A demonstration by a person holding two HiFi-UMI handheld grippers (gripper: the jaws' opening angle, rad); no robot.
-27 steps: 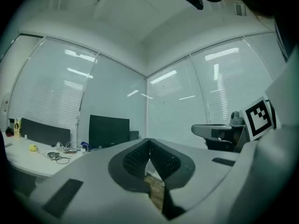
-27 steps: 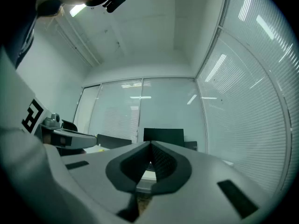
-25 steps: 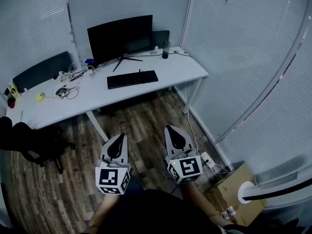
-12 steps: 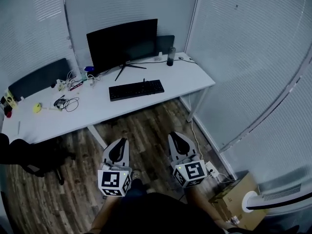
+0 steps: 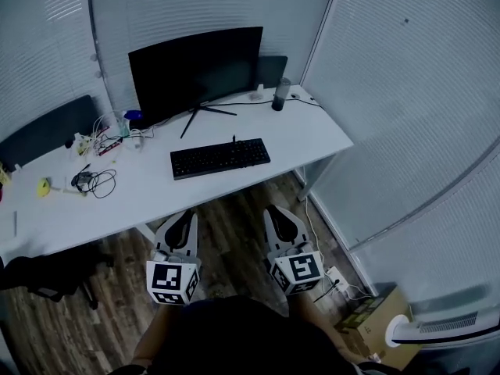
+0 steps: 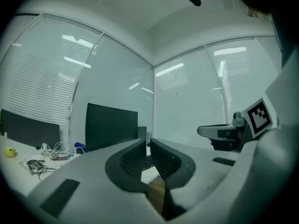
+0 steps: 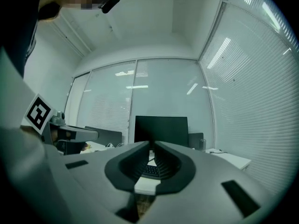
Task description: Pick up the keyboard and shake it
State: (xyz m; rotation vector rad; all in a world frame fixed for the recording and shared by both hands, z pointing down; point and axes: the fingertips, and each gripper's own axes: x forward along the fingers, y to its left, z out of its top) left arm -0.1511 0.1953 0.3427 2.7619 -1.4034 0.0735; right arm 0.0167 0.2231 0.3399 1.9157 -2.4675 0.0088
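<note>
Holding both tools low over the wood floor (image 5: 234, 209) on the near side of the white desk (image 5: 312, 135), you had the left gripper (image 5: 186, 217) and the right gripper (image 5: 276, 211) side by side, each with its jaws closed together and nothing between them. The black keyboard (image 5: 220, 157) lay flat on the desk in front of the monitor (image 5: 195, 73), apart from both grippers and untouched.

Keyboard (image 7: 152, 171) mostly hidden behind right claw (image 7: 150, 146); chair (image 5: 39, 276) cut by left edge.
</note>
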